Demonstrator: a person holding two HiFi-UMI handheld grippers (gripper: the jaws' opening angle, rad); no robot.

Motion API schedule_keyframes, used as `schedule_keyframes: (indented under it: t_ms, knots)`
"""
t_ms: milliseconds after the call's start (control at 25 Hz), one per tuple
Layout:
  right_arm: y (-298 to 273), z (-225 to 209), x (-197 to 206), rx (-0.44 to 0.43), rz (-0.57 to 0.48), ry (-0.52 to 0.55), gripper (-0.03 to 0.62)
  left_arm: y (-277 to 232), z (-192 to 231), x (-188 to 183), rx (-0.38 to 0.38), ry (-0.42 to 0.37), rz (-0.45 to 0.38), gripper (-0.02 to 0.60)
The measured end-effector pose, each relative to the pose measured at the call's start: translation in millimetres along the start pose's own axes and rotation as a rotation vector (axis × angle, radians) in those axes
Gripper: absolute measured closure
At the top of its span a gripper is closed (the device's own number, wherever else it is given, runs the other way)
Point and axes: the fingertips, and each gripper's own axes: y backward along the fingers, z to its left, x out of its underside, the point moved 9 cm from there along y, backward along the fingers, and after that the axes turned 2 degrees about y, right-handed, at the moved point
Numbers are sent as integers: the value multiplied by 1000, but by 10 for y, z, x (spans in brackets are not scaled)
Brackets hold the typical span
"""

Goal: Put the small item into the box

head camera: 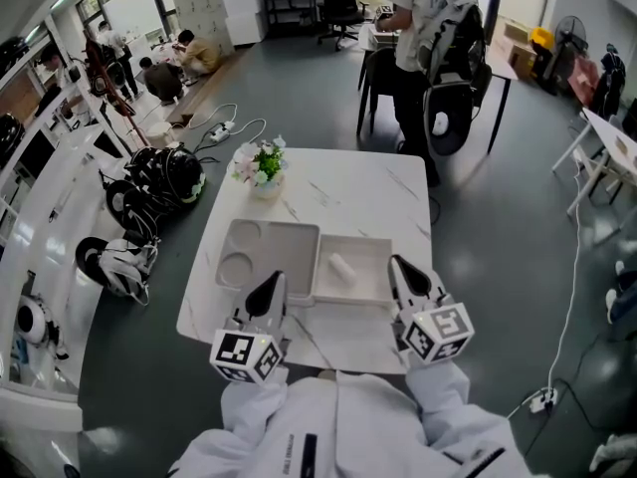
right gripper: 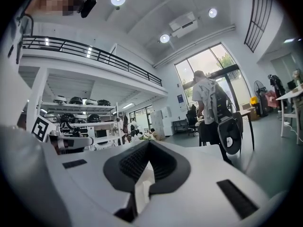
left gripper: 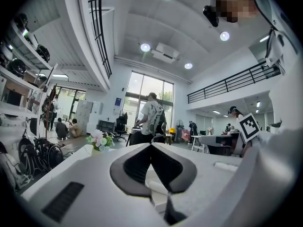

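**Both grippers closed and empty at the near table edge; small item lying in the box**

Head view, read from left to right. A heap of helmets lies to the left of the white marbled table. A small pot of flowers stands near the table's far left corner. Nearer the person lies a pale compartment tray with a round recess. The left gripper sits over the tray's near right corner, its marker cube toward the person. In the left gripper view the two dark jaws of this gripper meet at their tips and nothing is caught between them.

The tray's right edge lies against the open white box. The small item, a short whitish cylinder, rests on the floor of the box, left of its middle, apart from both grippers.

The right gripper is at the box's right edge, with its marker cube behind it. In the right gripper view its jaws are likewise pressed tip to tip, gripping nothing. Beyond the table's far right side stands a person beside dark chairs
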Motion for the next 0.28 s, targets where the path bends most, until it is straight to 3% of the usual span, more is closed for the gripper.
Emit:
schedule_keyframes:
  t_ms: [280]
  knots:
    - [63, -29, 3, 12, -2, 9, 602, 31, -34, 33, -6, -2, 6, 583]
